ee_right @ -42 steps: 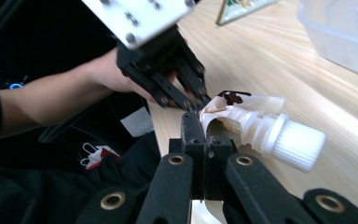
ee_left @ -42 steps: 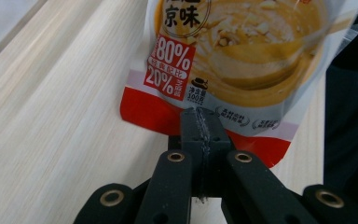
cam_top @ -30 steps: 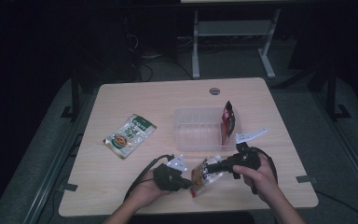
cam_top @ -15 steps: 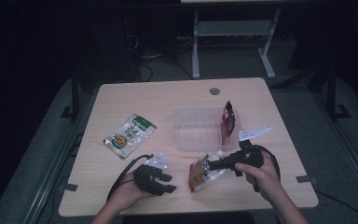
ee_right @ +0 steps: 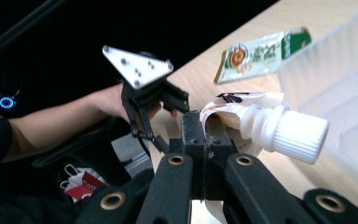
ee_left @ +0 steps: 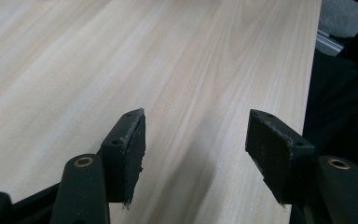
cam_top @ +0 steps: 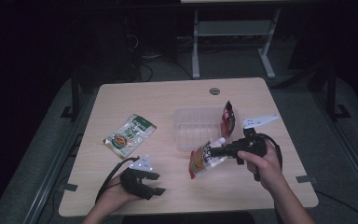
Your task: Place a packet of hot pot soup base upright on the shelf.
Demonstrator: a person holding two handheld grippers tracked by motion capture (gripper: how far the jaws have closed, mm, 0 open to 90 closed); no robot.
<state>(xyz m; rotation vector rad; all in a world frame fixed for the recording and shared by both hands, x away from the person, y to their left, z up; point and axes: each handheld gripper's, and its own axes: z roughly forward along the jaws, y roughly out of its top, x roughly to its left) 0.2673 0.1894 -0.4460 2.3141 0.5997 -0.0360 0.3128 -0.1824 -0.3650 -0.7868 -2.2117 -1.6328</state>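
We see the right tongs (cam_top: 213,150) clenched on the top edge of a soft spouted pouch (cam_top: 202,161), whose ribbed white screw cap (ee_right: 298,132) juts out beside the black jaws in the right gripper view. The pouch is crinkled glossy film, printed in orange and white, and it hangs tilted above the bench (cam_top: 168,100), just in front of a clear, ridged plastic tray (cam_top: 191,126). A dark red packet (cam_top: 228,119) stands upright against the tray's right wall. A flat green and white sachet (cam_top: 129,135) lies well apart, towards the left of the bench.

The left tongs (cam_top: 157,183) sit low near the front edge of the bench, released; their jaws have just been opening, and nothing is between them. In the left gripper view their rubber pads (ee_left: 135,144) look rough and frayed at the edges, above bare wood.

The bench top is pale, straight-grained wood laminate with rounded corners and a small round cable port (cam_top: 214,90) near the far edge. Grey carpet (cam_top: 46,140) surrounds it, and the room beyond is dark, with a white metal frame (cam_top: 233,32) at the back.
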